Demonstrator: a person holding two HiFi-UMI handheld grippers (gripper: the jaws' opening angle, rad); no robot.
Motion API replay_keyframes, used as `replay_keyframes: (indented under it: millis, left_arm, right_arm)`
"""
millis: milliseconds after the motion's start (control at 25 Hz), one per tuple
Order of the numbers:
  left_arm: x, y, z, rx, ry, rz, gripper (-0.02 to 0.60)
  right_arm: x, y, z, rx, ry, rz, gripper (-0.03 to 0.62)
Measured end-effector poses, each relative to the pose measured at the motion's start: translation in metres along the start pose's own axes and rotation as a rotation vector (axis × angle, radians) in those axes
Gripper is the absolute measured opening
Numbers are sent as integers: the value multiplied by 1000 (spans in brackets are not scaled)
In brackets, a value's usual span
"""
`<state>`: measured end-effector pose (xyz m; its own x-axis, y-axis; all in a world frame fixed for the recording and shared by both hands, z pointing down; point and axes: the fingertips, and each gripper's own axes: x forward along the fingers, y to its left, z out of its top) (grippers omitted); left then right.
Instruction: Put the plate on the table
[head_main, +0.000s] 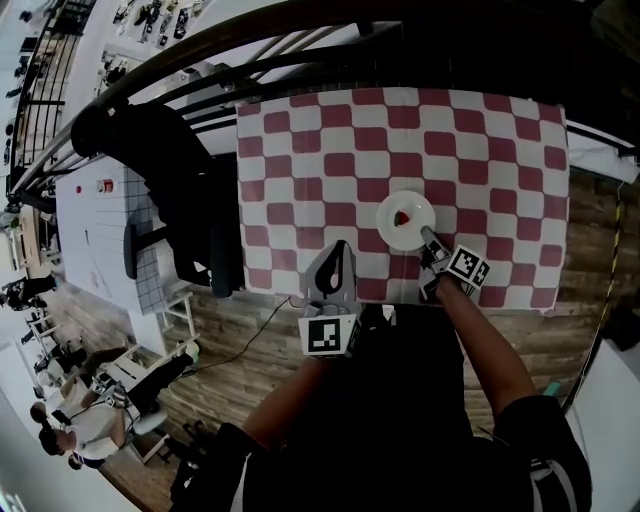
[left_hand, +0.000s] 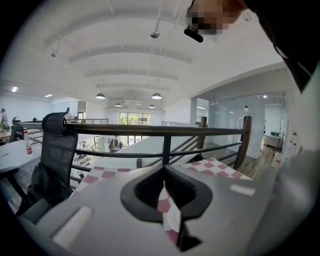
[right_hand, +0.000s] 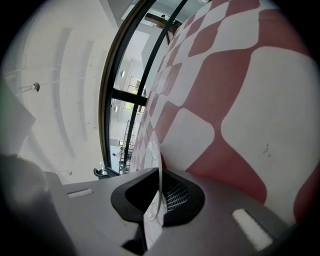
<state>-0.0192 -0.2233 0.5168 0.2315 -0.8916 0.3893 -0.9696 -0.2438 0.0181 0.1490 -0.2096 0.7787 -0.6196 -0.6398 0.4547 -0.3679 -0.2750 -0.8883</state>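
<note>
While the fingers (right_hand: 182, 197) of the right gripper (head_main: 432, 246) pinch the thin rim of the plate (head_main: 416, 206), the grip is not yet released. The plate is low and right of centre in the head view, on the checked table (head_main: 300, 150) or just above it (I cannot tell which), with a small red thing (head_main: 402, 218) on it. The left gripper (head_main: 339, 248) hangs at the table's lower edge, fingers together and empty. I judge the placing nearly finished; next the right fingers should open and draw back without dragging the plate.
</note>
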Motion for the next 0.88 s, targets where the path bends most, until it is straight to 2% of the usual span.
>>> replay_keyframes:
  millis: [240,480,640,880]
  left_arm:
    - [-1,0,-9,-50,21,-39,9]
    - [-10,11,-8,-60,-5,-53,9]
    - [-21,22,-1,-99,-10,-49,9]
    - [-37,31,4,-85,-47,-57,9]
  right_arm:
    - [2,-1,0,24,14,-19,17]
    - [-1,-6,-10,-1,60,-117,71]
    - [-5,-7,-11,-37,96,-176,104]
    - [-22,-12,-12,-84,104,-248,124]
